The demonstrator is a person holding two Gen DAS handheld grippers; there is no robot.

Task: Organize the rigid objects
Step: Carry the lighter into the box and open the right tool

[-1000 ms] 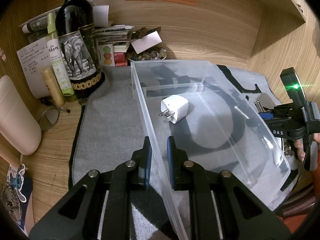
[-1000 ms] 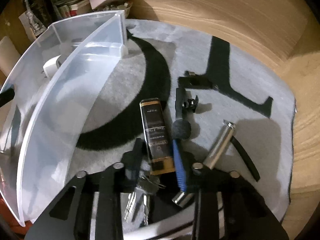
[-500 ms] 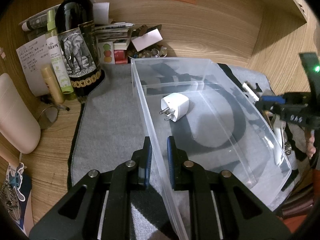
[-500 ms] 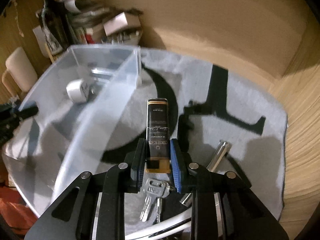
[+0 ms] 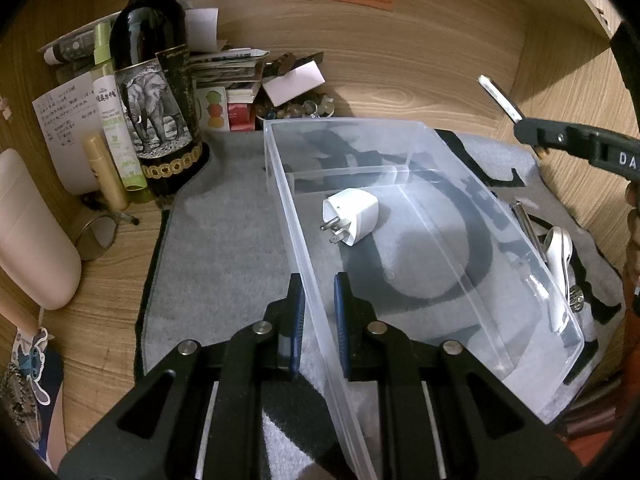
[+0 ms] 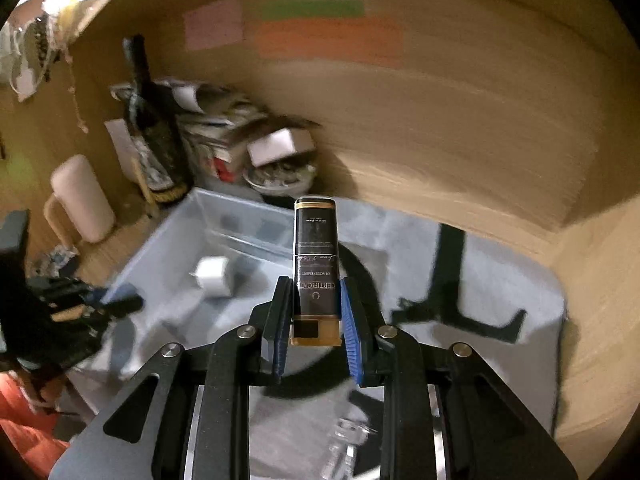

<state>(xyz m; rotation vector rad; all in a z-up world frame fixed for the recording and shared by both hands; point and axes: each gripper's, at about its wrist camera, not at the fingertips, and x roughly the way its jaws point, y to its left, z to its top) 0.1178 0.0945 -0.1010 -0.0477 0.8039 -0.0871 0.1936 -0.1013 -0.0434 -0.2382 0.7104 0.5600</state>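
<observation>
Since the frame a second before, the right gripper [image 6: 315, 312] had lifted the black and gold box [image 6: 315, 268] off the grey mat [image 6: 500, 280] and carried it up above the desk. Half a second before, the box had been just clear of the mat; by this moment it was held high, and the right wrist view was blurred with motion. The jaws were clamped on the lower part of the box, one blue pad on each side, with the box standing out lengthwise beyond the fingertips and its gold end nearest the camera. It hung in the air over the mat, beside the far right corner of the clear plastic bin [image 6: 168, 240].

The left gripper [image 5: 319, 304] had not shifted. Its jaws sat close together astride the left wall of the bin [image 5: 280, 184], one finger outside and one inside, gripping the rim. A white plug adapter [image 5: 352, 216] lay on the bin floor towards the far end, prongs pointing to the near left. A low clear divider crossed the bin just behind it.

In the left wrist view the right gripper [image 5: 524, 130] appeared at the upper right, raised above the bin's right side. A metal tube [image 5: 526, 224] and a white item lay on the mat [image 5: 224, 240] just outside the right wall. A wine bottle [image 5: 154, 92] stood at the mat's far left corner, beside a green spray bottle [image 5: 114, 112].
</observation>
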